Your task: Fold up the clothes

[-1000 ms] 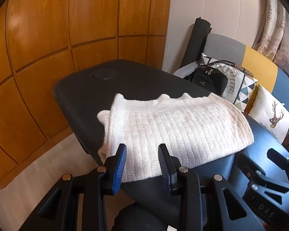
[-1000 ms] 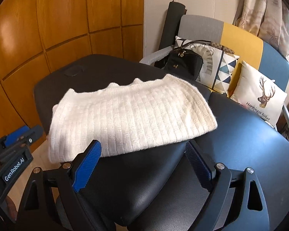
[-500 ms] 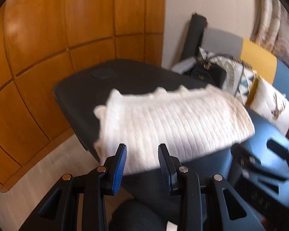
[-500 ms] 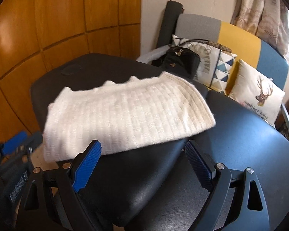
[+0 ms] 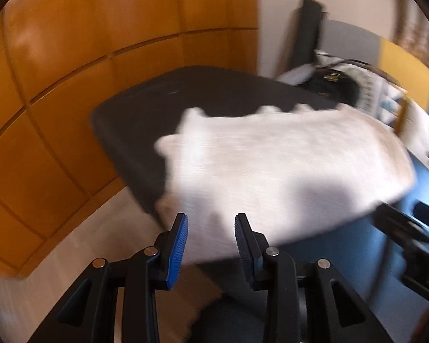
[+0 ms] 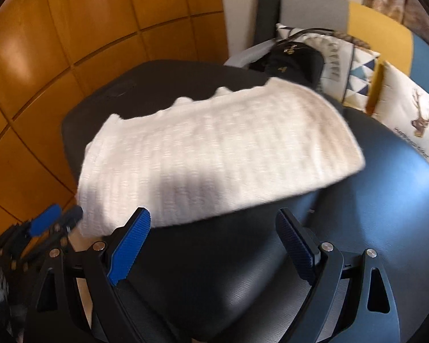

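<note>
A folded white knit sweater (image 5: 283, 171) lies on a black padded table (image 5: 146, 125); it also shows in the right wrist view (image 6: 214, 154). My left gripper (image 5: 211, 223) is open and empty, just short of the sweater's near left edge. My right gripper (image 6: 213, 218) is wide open and empty, just before the sweater's near edge over the table (image 6: 214, 257). The left gripper (image 6: 50, 218) shows at the lower left of the right wrist view. The left wrist view is motion-blurred.
Orange wood wall panels (image 6: 71, 43) stand behind and to the left. A chair with a black handbag (image 6: 294, 60) and patterned cushions (image 6: 406, 111) stands at the back right. Light floor (image 5: 71, 243) lies left of the table edge.
Both grippers have moved forward toward the sweater, which looms larger now. Their jaw openings are unchanged. The sweater has not moved.
</note>
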Tool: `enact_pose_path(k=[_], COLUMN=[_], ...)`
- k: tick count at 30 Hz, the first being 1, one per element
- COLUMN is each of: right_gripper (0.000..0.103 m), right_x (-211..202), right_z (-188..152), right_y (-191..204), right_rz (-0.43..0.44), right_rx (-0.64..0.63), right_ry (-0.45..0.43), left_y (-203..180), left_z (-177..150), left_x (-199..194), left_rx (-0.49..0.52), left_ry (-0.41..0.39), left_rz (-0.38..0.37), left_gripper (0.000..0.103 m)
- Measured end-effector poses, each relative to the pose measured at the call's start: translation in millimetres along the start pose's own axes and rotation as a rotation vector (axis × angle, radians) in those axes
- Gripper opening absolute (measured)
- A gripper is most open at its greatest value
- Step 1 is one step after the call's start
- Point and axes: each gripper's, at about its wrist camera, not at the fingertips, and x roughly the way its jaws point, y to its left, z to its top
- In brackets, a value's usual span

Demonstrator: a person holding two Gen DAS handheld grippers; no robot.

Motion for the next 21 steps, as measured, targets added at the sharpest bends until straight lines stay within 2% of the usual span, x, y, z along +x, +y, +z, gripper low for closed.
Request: enact_pose_path(k=[3,5,9,11,13,14,15,18,20,21], right_gripper=[0.091,0.091,0.091,0.091,0.088,0.082,0.077,0.077,0.076,0.075], right_x=[10,11,21,26,36,45,55,78,89,97], right_z=[2,4,24,35,47,52,57,60,56,50], right_y=[1,-14,-83,-120,-146,-153,-161,-185,-197,-203], right_rz=[0.024,-0.024,-0.13,-0.146,-0.132,-0.115,-0.1,-0.086,-0.143,-0.138], right_rx=[-0.006,0.007,0.172,0.269,0.29,0.281,0.272,0.298,0.317,0.339], right_ry=[0.004,-0.021,-0.069,-0.092,-0.103,-0.085,-0.052,0.0,0.041,0.075], left_y=[30,37,23,17,15,14,15,19,22,21], left_z=[6,10,18,24,28,27,25,17,10,7], left_x=[19,26,40,56,79,91,94,91,89,88], left_rx=[-0.094,-0.11,-0.045,-0.016,-0.004,0.003,0.01,0.043,0.05,0.057], left_ry=[0.034,0.032,-0.02,-0.047,-0.028,-0.012,-0.034,-0.077,-0.09,-0.098], left_rz=[-0.019,-0.031,-0.042,-0.041,-0.019,-0.019,-0.025,-0.045,-0.052,-0.05], left_gripper=[0.034,0.034,0.034,0.034,0.034,0.035,0.036,0.037,0.038,0.038])
